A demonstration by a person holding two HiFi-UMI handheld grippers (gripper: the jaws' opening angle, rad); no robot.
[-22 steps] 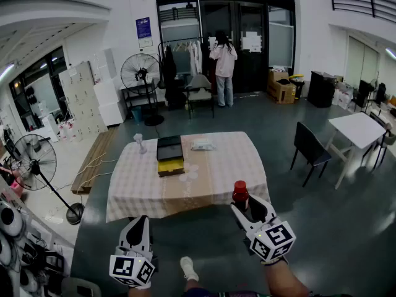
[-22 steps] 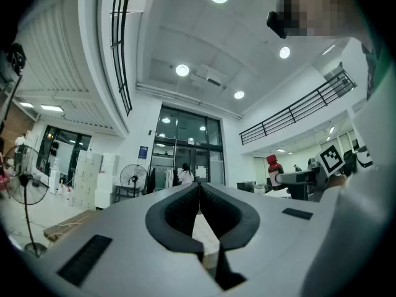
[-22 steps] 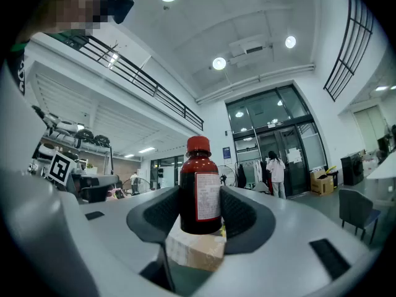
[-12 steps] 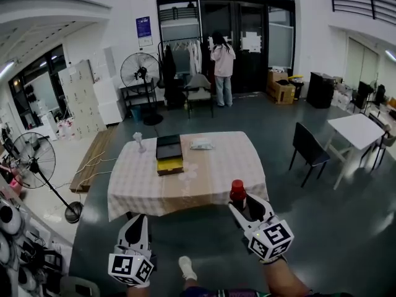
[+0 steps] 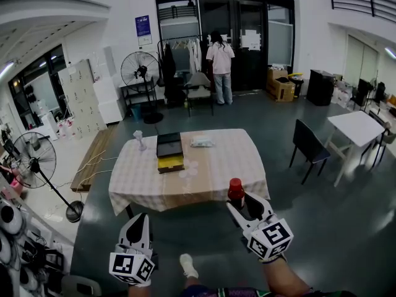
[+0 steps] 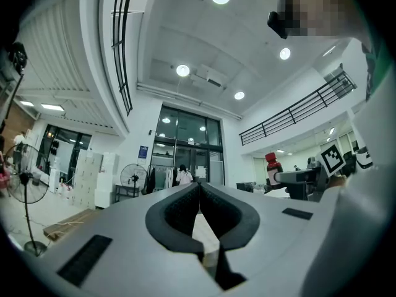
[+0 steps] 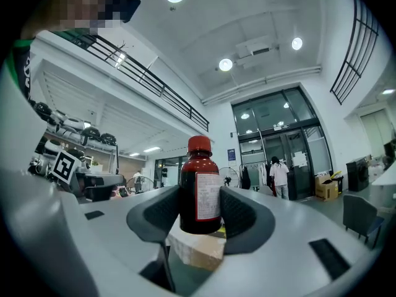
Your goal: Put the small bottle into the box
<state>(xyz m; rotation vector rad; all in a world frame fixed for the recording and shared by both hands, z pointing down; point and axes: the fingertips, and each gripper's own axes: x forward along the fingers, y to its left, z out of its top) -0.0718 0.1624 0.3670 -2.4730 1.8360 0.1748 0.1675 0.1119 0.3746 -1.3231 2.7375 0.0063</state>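
The small bottle (image 5: 236,189) (image 7: 199,193) is dark red with a red cap and a white label. It stands upright between the jaws of my right gripper (image 5: 242,204) (image 7: 199,212), which is shut on its body. I hold it in the air in front of the near edge of the table (image 5: 210,181). The black and yellow box (image 5: 170,153) lies far off, at the middle of the table. My left gripper (image 5: 138,223) (image 6: 199,187) hangs low at the left, shut with nothing in it. The bottle (image 6: 271,167) also shows at the right of the left gripper view.
On the checked tablecloth stand a small clear glass (image 5: 140,141) and a white packet (image 5: 202,143). A floor fan (image 5: 37,166) stands at the left and a dark chair (image 5: 307,147) at the right. A person (image 5: 219,57) stands at the far door. Grey floor lies between me and the table.
My right gripper with the bottle has drifted slightly left and up. The table sits a little higher in the head view. The left gripper has hardly moved.
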